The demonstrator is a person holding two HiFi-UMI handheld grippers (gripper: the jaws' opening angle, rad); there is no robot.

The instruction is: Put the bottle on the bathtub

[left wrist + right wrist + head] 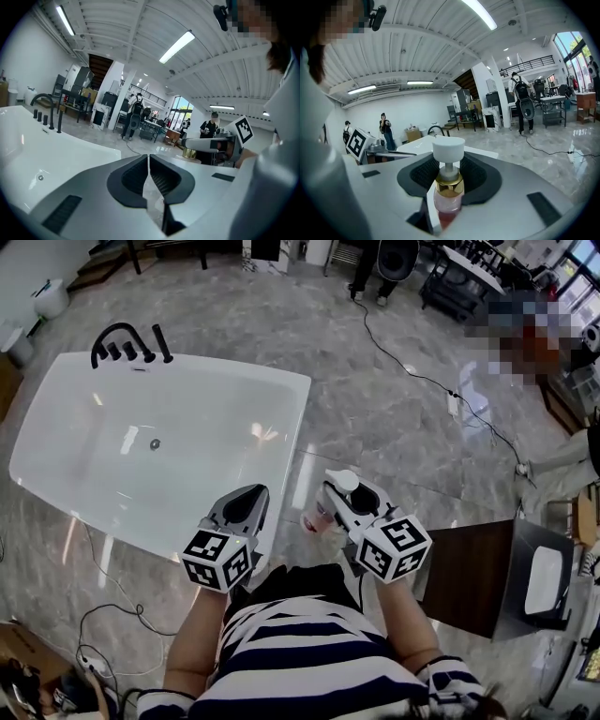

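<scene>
A pink pump bottle [448, 192] with a gold collar and a white pump head sits between the jaws of my right gripper [449, 180], which is shut on it. In the head view the bottle [317, 518] and right gripper [339, 495] hang over the floor, just right of the white bathtub [281, 418]. My left gripper [251, 497] hovers at the tub's near right corner, jaws shut and empty. Through the left gripper view the shut left gripper [148, 165] points past the bathtub [51, 150].
A black faucet set [127, 341] stands on the tub's far rim. A dark wooden cabinet [469, 577] and a black box [539, 579] stand at the right. A black cable [422, 379] runs across the marble floor. More cables [103, 634] lie at lower left. People stand farther off.
</scene>
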